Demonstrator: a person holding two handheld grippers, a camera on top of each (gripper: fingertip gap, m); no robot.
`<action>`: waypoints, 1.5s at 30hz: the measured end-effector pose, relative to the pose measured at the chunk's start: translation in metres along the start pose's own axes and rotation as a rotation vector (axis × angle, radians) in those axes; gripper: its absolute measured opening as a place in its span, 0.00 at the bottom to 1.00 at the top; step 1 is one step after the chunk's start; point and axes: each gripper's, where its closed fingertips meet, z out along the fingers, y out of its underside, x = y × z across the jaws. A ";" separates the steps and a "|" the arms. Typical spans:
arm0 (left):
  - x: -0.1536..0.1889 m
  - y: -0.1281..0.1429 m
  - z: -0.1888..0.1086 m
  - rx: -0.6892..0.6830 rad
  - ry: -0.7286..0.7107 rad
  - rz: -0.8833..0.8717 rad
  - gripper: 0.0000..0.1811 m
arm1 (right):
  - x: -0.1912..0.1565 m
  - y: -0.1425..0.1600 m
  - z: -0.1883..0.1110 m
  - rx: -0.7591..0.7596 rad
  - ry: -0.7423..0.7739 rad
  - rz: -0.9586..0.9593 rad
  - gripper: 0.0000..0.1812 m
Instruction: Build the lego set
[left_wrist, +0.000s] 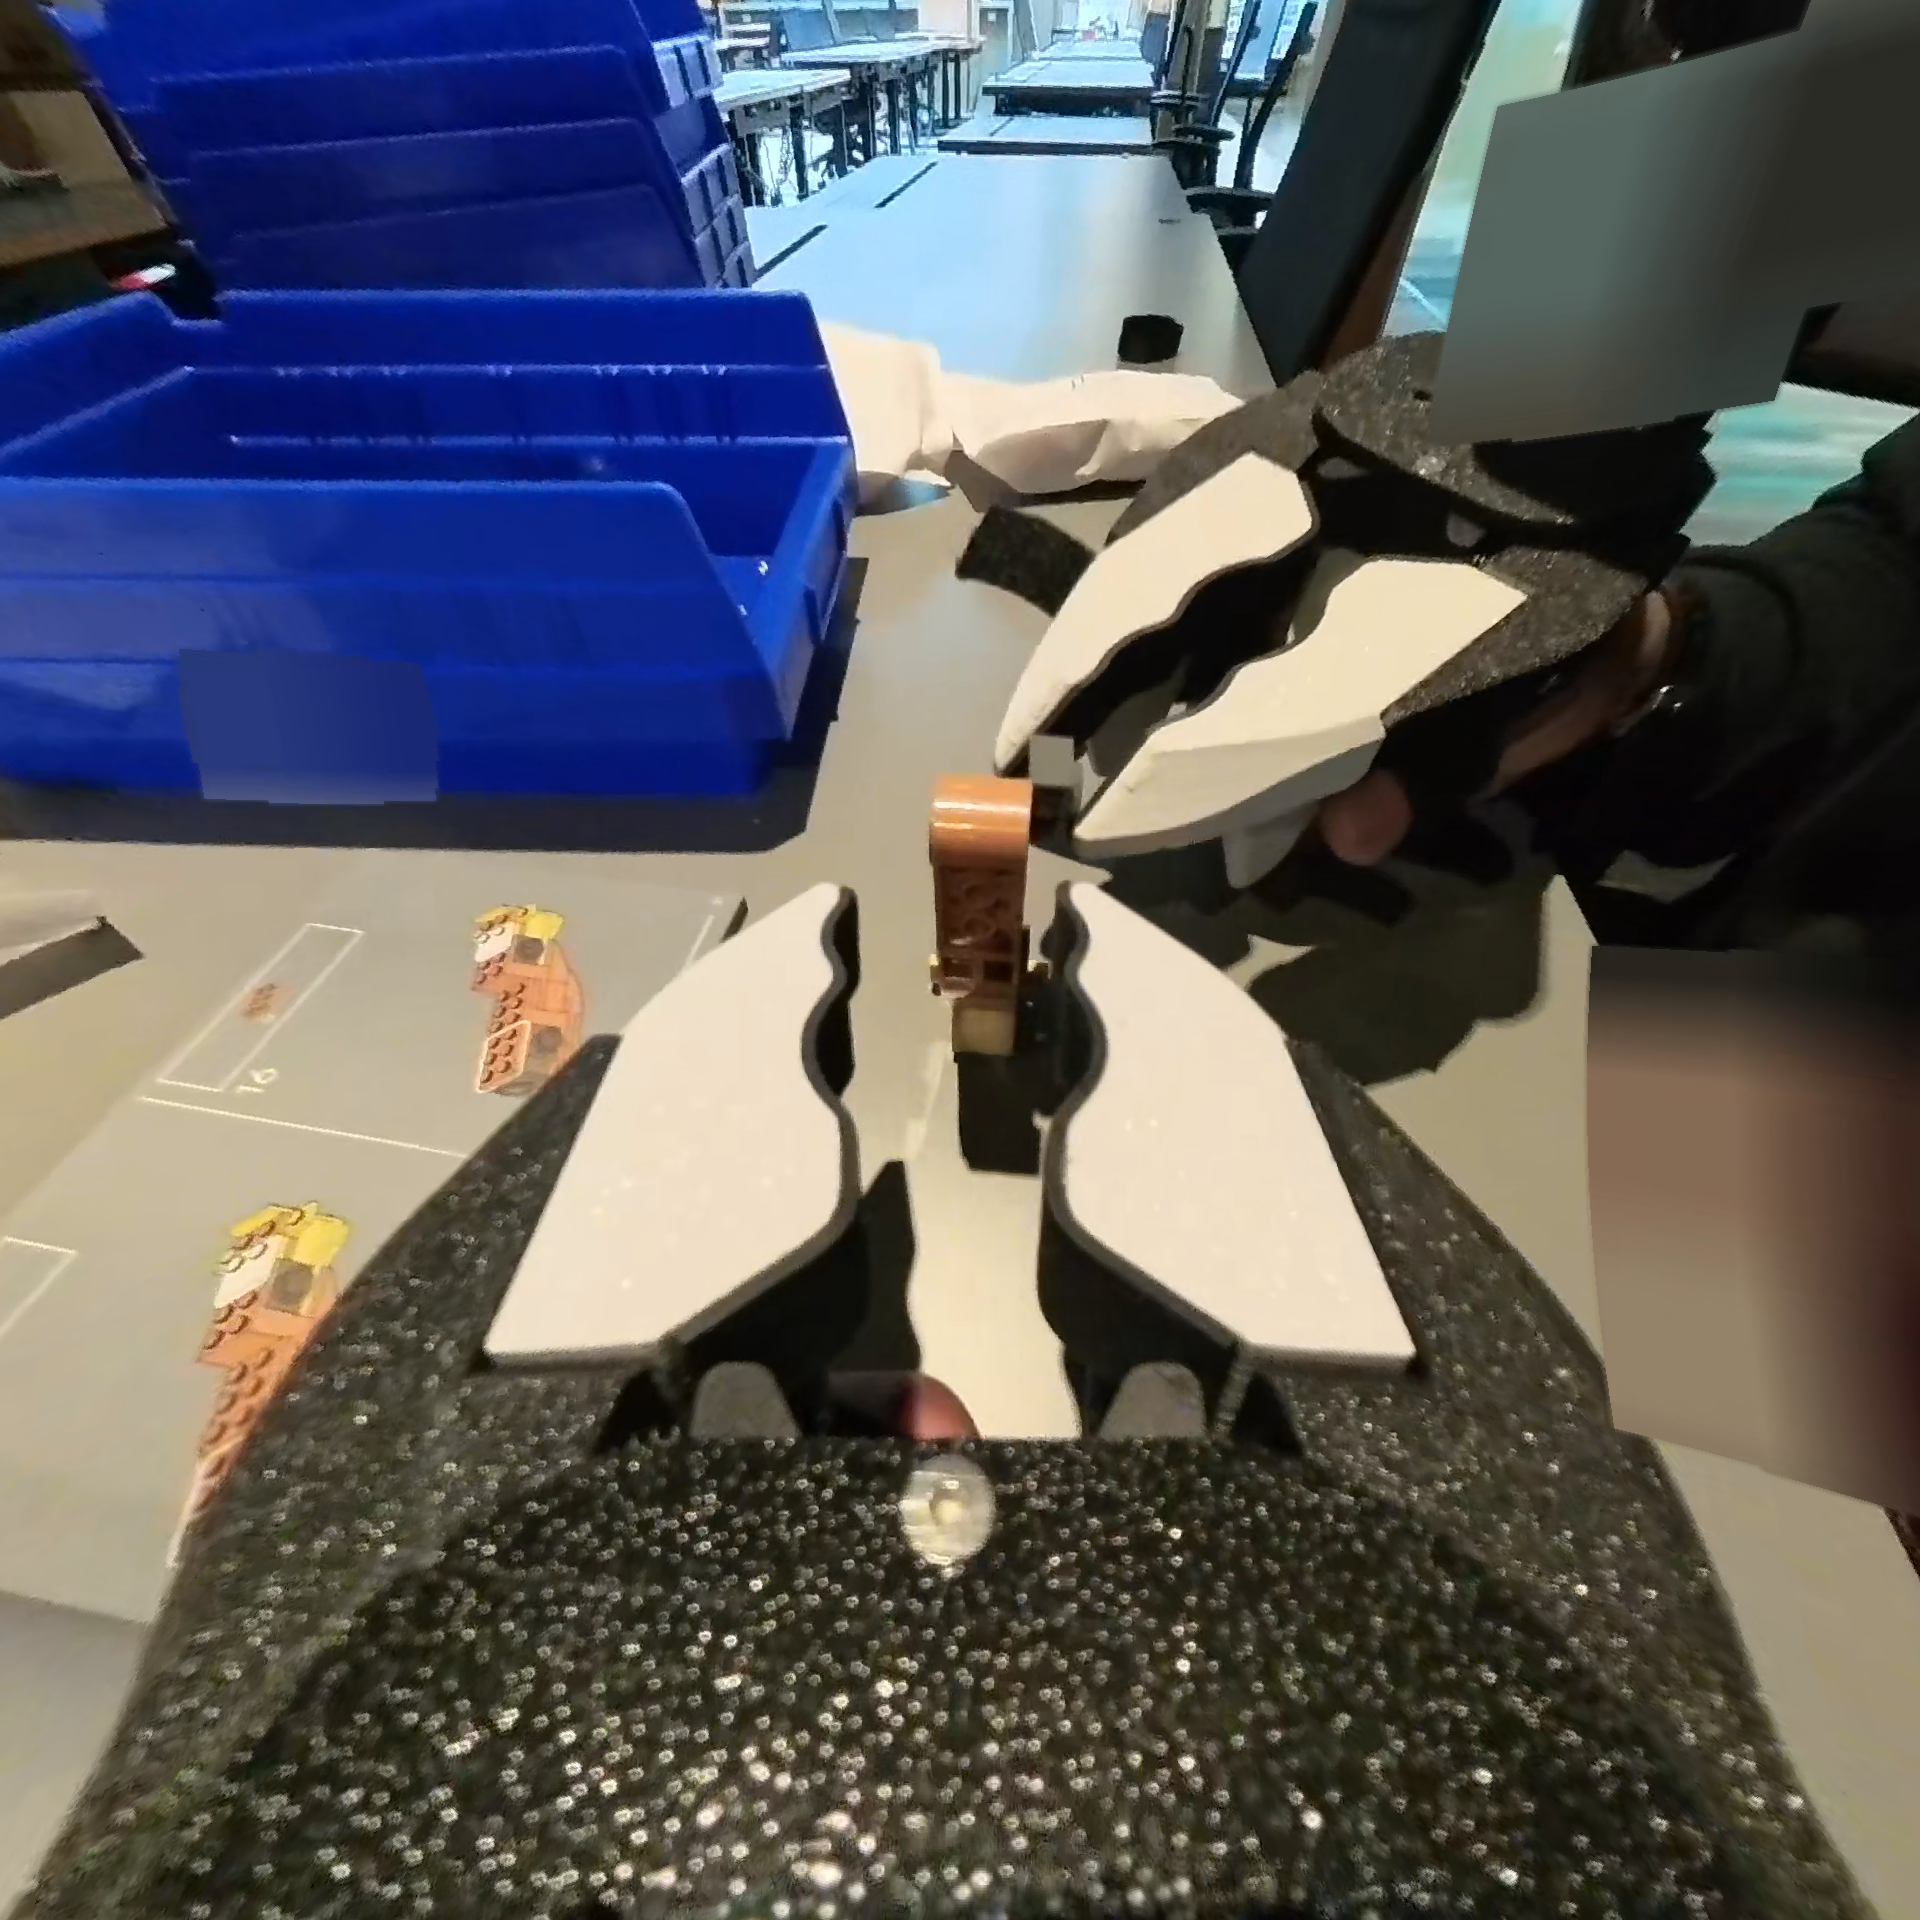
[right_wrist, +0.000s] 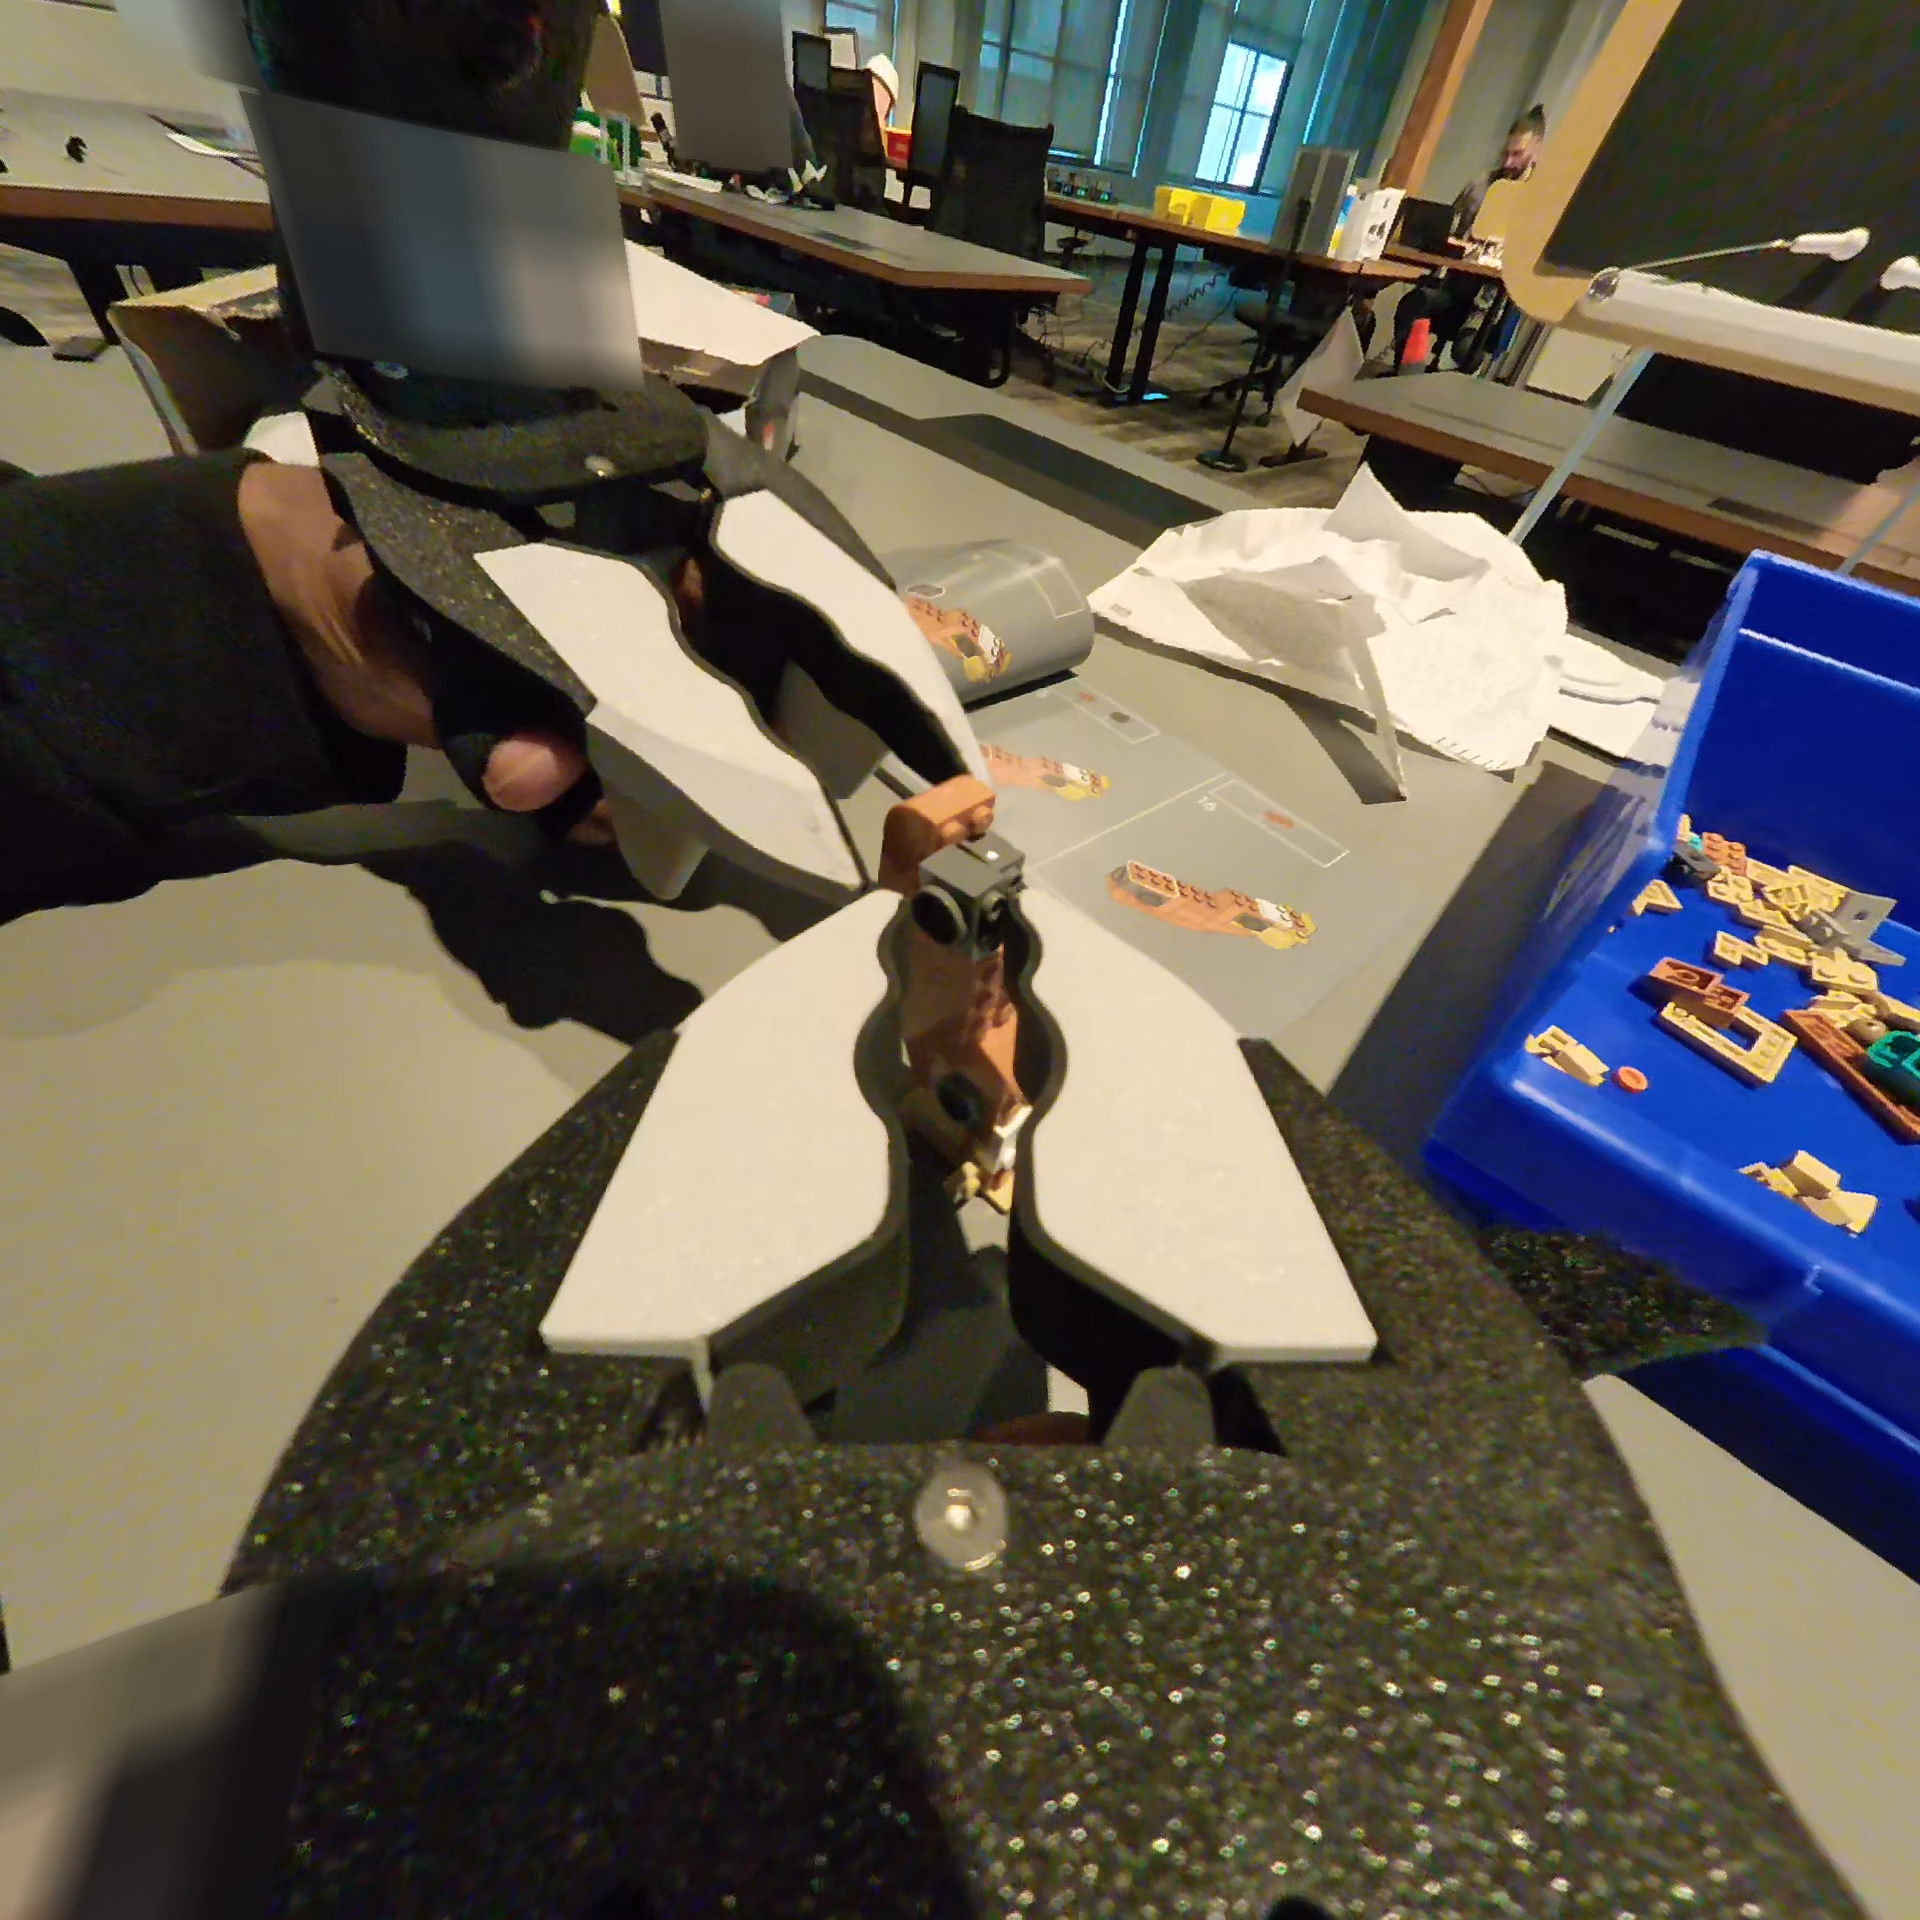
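Nearest, the right gripper (right_wrist: 956, 914) pinches a slim brown lego model (right_wrist: 961, 1029) at the dark grey brick (right_wrist: 971, 894) on its top end. The model is held above the grey table (right_wrist: 312, 1143), and its rounded brown cap (right_wrist: 935, 821) lies between the tips of the left gripper (left_wrist: 961, 904), whose fingers are spread, with a gap showing on one side. A printed instruction sheet (right_wrist: 1195, 862) lies just beyond, a blue bin (right_wrist: 1558, 1039) of loose pieces (right_wrist: 1745, 997) right of it, and crumpled white paper (right_wrist: 1351, 623) farther off
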 end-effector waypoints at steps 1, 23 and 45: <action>0.001 0.000 0.001 -0.004 0.006 0.004 0.19 | 0.000 0.000 0.001 -0.003 -0.001 -0.001 0.09; 0.010 0.007 0.011 -0.063 0.065 0.054 0.10 | -0.001 0.005 0.006 -0.040 -0.045 0.021 0.09; 0.010 0.008 0.012 -0.071 0.068 0.046 0.10 | -0.001 0.006 0.006 -0.048 -0.064 0.009 0.10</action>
